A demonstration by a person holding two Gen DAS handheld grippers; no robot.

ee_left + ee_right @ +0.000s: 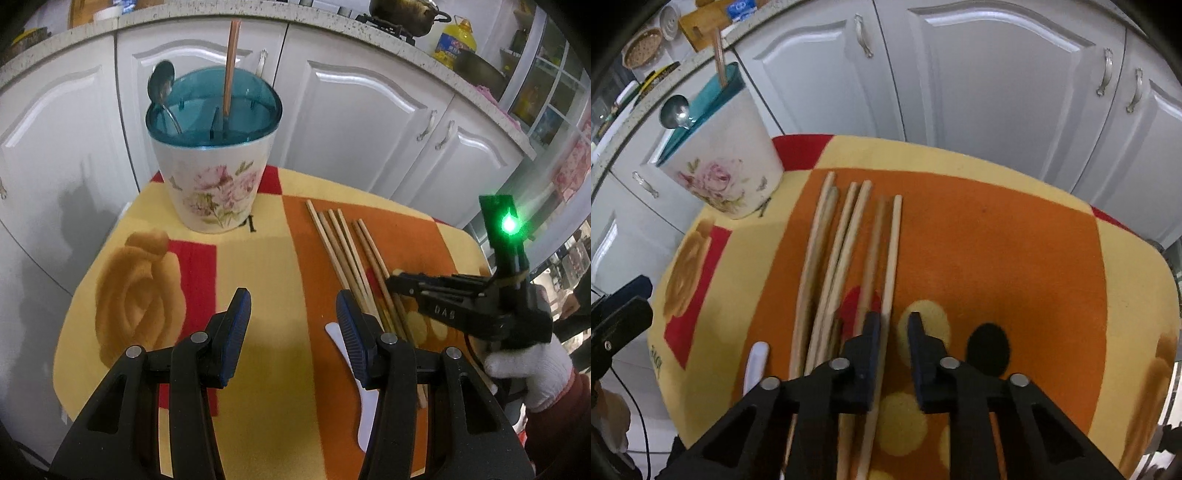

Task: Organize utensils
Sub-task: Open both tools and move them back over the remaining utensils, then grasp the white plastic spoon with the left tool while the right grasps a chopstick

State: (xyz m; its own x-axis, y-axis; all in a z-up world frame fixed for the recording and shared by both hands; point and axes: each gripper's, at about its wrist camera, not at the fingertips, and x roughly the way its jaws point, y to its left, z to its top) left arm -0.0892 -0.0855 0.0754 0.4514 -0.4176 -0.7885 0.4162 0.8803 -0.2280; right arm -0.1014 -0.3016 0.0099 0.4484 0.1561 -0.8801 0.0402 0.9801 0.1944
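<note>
Since the pale wooden chopsticks are light, stiff, thin and smooth, a mid-length pinch is judged safest. They lie bunched right of the floral ceramic holder with teal lid. The right gripper stands narrowed beside one, nothing visibly pinched; the left gripper is held apart, empty.

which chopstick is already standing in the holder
The single chopstick upright in the teal-lidded floral holder, beside the spoon; the other chopsticks lie flat on the cloth.

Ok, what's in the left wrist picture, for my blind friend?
A flowered utensil cup with a spoon and one chopstick stands on a colourful cloth. Loose chopsticks lie right of it, the right gripper over them, the left gripper with jaws open.
</note>
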